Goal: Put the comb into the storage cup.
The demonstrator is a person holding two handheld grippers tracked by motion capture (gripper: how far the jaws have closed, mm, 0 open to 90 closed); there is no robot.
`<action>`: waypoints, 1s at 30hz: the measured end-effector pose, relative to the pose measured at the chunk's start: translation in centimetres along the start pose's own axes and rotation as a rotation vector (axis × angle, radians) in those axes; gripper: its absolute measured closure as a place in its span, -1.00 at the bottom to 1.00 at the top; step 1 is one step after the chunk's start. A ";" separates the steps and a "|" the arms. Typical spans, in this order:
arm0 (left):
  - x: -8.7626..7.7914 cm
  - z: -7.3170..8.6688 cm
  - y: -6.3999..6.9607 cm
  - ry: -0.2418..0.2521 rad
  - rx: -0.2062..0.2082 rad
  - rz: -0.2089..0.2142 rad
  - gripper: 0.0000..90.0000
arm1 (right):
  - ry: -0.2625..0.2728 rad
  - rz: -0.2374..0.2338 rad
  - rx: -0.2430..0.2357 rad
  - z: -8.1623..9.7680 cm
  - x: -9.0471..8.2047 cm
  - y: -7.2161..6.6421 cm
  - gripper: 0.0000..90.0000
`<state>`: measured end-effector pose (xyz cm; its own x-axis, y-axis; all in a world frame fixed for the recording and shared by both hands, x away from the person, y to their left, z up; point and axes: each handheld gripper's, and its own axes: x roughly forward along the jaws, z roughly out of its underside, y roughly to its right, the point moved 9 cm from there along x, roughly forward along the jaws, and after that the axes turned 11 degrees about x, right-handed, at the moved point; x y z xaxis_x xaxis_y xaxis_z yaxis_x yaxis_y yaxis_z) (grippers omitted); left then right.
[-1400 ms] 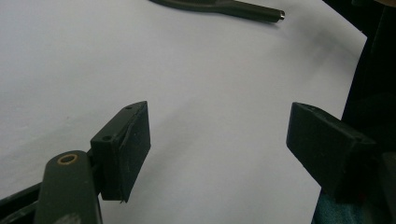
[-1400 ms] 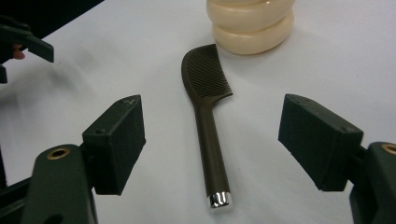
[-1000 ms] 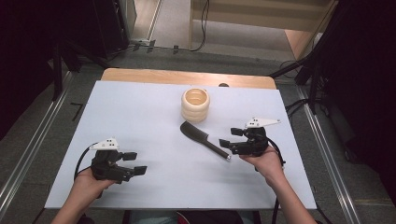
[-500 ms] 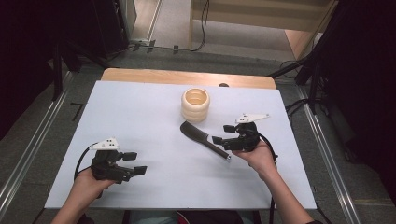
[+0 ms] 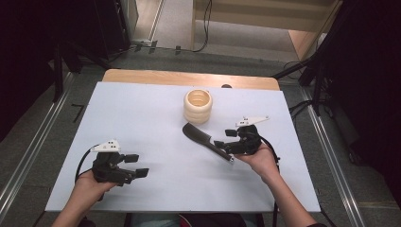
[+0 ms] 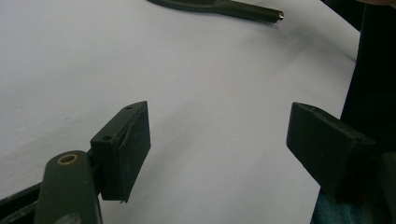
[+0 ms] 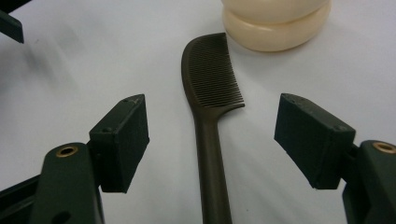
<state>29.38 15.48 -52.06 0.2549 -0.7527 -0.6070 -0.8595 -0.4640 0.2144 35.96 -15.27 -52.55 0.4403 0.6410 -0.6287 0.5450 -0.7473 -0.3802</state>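
The right gripper (image 5: 226, 142) sits at about four o'clock on the white table (image 5: 142, 113), its jaws standing wide on either side of the handle of a dark comb (image 7: 211, 116) without touching it — a straddle that looks like the set-up for a pinch on the narrow shaft rather than on the toothed head. The comb lies flat just right of the table's centre, its toothed head pointing toward twelve o'clock and its handle running back toward the hand that holds the gripper. Just beyond the head, close by but apart from it as far as the right gripper view shows, stands a cream ribbed cup (image 5: 198, 106), a likely place for the comb to end up; from above its inside looks empty (the bottom is too small to make out well). The left gripper (image 5: 137, 167) rests near eight o'clock, well apart from the comb, jaws gaping with nothing between them — parked out of the way, I would judge, while the other hand works.
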 end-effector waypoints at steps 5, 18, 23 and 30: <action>0.0 0.0 0.0 0.001 0.001 0.001 -0.50 | -0.023 0.006 -0.004 0.5 0.2 0.1 -0.42; 0.0 0.0 0.0 0.000 0.001 0.001 -0.50 | -0.088 0.010 -0.020 1.6 0.8 0.1 -0.39; 0.0 0.0 0.0 0.000 0.001 0.001 -0.50 | -0.110 0.010 -0.026 2.1 1.1 0.2 -0.38; 0.0 0.0 0.0 -0.001 0.002 0.002 -0.50 | -0.148 0.019 -0.028 2.9 1.5 0.5 -0.28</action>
<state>29.36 15.50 -52.07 0.2528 -0.7530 -0.6075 -0.8607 -0.4619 0.2143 34.77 -15.18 -55.65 0.3417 0.5923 -0.7297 0.5579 -0.7526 -0.3497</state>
